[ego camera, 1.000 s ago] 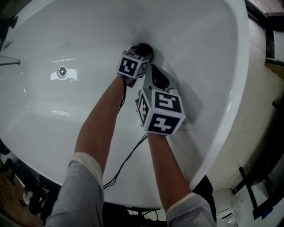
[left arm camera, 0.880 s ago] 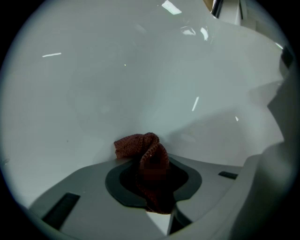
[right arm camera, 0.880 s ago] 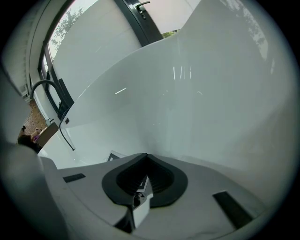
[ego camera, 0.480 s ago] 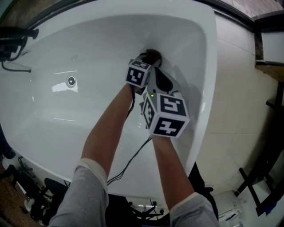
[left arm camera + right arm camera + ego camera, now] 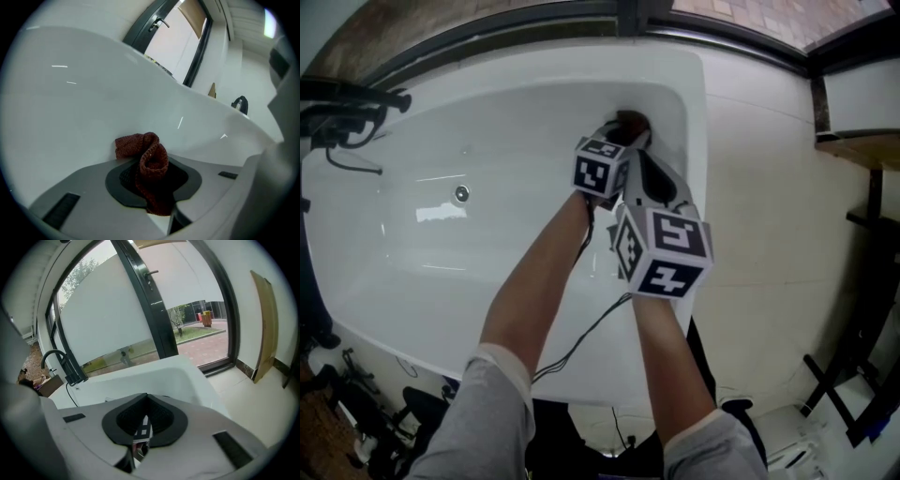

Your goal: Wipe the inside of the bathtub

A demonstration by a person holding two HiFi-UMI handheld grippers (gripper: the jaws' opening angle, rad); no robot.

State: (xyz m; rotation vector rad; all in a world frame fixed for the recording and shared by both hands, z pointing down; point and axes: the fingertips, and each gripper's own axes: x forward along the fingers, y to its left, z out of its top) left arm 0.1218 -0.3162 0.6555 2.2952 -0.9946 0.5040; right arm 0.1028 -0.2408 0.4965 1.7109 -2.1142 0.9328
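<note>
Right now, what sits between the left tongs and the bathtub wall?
Only the reddish-brown knitted cloth. The left tongs are shut on it, and its free end lies against the bathtub wall. The left gripper view shows this.

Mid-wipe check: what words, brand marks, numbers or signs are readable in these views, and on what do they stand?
No readable text in any view.
left marker cube and right marker cube: black-and-white square patterns only, no letters or digits.
bathtub: no brand mark visible.
cloth: no tag visible.
red objects outside the window: too small to read.
</note>
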